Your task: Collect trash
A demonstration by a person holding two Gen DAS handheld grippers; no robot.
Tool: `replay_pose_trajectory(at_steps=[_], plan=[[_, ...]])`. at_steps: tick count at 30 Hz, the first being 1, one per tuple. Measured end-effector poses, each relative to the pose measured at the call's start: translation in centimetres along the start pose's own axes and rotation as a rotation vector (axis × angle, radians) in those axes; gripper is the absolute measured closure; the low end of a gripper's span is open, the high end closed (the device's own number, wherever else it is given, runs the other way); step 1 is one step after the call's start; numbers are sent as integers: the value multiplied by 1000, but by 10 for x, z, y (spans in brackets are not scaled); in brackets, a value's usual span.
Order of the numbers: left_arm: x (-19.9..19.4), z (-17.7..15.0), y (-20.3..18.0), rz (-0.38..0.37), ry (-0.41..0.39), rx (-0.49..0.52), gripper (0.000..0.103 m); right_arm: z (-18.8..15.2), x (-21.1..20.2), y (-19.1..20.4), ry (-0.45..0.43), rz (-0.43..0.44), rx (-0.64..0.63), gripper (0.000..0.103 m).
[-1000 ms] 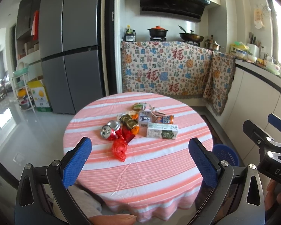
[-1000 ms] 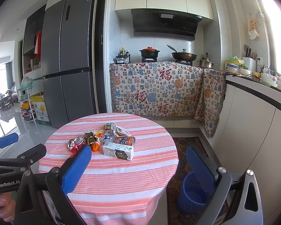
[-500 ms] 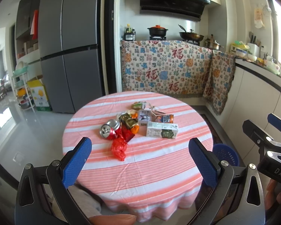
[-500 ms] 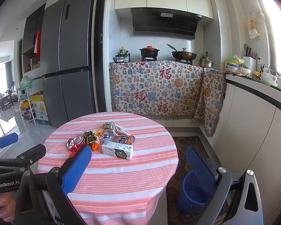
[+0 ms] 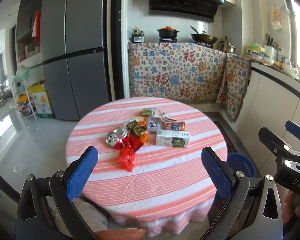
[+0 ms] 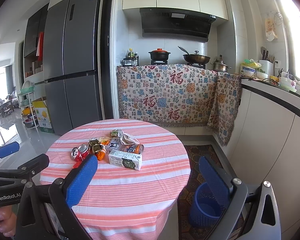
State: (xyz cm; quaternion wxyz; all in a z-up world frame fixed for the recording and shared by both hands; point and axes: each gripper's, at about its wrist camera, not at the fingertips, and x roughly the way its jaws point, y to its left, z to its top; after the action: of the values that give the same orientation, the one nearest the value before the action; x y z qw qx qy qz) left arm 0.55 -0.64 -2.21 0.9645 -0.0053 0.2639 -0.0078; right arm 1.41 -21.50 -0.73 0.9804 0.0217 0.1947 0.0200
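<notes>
A pile of trash lies mid-table on the round striped tablecloth (image 5: 150,180): a white and green carton (image 5: 172,141), crushed red cans (image 5: 116,138), a red plastic bag (image 5: 127,158), an orange can (image 5: 176,125), and wrappers (image 5: 138,129). The carton (image 6: 125,161) and cans (image 6: 80,153) also show in the right wrist view. A blue trash basket (image 6: 205,206) stands on the floor right of the table. My left gripper (image 5: 150,170) is open and empty, short of the table's near edge. My right gripper (image 6: 148,178) is open and empty, to its right.
A grey fridge (image 5: 74,60) stands behind left. A cloth-covered counter (image 5: 178,74) with pots is at the back. White cabinets (image 6: 270,140) run along the right. A patterned rug (image 6: 202,156) lies under the basket. A rack and a yellow box (image 5: 41,104) stand far left.
Both views have shifted only very slightly; the table sits a touch nearer. Both grippers stay open and empty.
</notes>
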Motion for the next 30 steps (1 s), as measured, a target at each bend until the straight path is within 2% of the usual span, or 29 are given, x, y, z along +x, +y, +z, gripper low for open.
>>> replay_pose_trajectory(at_steps=[30], plan=[[1, 0, 0, 0, 3, -1, 0, 0, 1, 1, 3, -4, 5, 0]])
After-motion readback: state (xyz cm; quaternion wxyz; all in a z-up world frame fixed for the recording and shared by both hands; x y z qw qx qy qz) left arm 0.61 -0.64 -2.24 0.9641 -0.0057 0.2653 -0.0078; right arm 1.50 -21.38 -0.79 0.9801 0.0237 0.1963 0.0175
